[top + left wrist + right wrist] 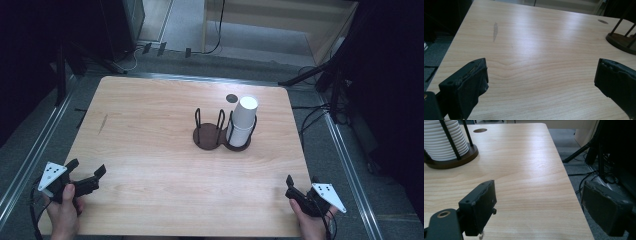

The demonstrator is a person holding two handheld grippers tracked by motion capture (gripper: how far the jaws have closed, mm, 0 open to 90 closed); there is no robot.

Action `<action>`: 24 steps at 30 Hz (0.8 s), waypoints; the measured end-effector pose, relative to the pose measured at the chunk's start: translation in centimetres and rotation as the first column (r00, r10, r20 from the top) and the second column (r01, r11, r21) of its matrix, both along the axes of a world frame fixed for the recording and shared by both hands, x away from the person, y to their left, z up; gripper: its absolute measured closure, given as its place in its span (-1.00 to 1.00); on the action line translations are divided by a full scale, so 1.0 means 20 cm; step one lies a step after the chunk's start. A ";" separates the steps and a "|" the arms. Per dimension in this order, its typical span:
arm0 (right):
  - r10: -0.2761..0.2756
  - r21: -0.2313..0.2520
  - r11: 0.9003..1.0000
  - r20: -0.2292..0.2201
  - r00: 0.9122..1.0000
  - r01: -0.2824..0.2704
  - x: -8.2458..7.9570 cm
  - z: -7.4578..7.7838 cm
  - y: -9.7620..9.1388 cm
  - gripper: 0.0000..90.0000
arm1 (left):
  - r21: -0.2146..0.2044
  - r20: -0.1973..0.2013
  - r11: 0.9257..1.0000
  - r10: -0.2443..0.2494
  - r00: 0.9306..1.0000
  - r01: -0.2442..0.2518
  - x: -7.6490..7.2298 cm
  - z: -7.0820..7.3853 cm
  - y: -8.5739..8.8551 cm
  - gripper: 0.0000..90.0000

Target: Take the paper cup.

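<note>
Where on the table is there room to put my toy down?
Lots of bare wood: the whole stretch of table left of the cup holder, and the wide strip between the left gripper and right gripper. It is crowded only around the holder and its stack of white cups.

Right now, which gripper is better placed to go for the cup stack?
Probably the right. The right gripper is open at the table's near right corner, on the side where the cup stack fills the holder's right ring. The left gripper, also open, would have to cross the empty ring.
</note>
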State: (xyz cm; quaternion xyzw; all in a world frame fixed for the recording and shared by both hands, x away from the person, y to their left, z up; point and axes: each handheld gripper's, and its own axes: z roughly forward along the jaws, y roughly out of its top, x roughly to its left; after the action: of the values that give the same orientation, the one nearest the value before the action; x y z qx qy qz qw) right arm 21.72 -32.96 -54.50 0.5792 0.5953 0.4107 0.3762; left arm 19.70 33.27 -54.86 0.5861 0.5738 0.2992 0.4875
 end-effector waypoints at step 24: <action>0.024 0.053 0.998 -0.011 1.000 -0.024 0.08 0.15 0.10 -0.71 | 0.016 -0.007 1.000 0.006 1.000 -0.006 0.01 -0.01 -0.02 -1.00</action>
State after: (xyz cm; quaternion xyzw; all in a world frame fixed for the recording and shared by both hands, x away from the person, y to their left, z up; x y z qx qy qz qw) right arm 23.31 -30.88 -51.47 0.5840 0.5933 0.4275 0.3525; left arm 20.00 32.96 -55.13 0.5893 0.5749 0.3031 0.4800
